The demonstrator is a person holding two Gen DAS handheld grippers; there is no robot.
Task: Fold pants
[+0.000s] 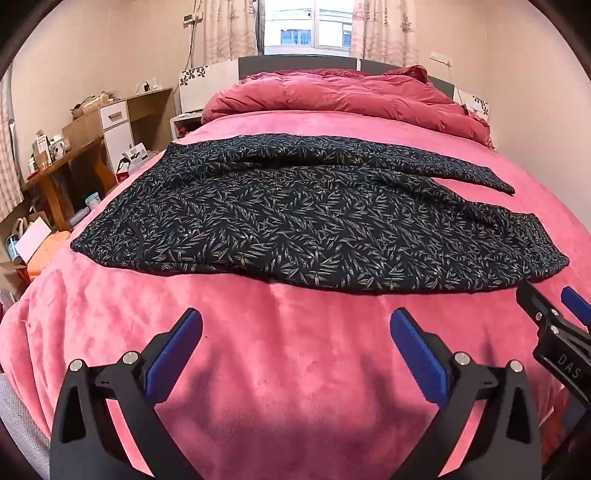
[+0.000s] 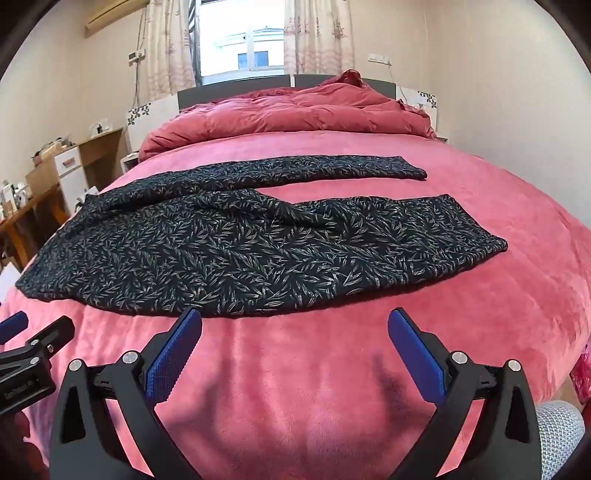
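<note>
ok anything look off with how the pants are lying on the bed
The dark leaf-print fabric pants lie across the pink fleece blanket unfolded, legs splayed apart in a V. A bunched ridge of wrinkles sits near the crotch. Behind them, the red duvet is rumpled. Nothing looks spilled or damaged.

Window (image 1: 308, 27) daylight, fisheye-warped edges

Right tool (image 1: 554, 314) is getting cut off by the left view's edge; left tool (image 2: 22, 332) is cropping out of the right view. Table (image 1: 55, 162) clutter is reading too small.
</note>
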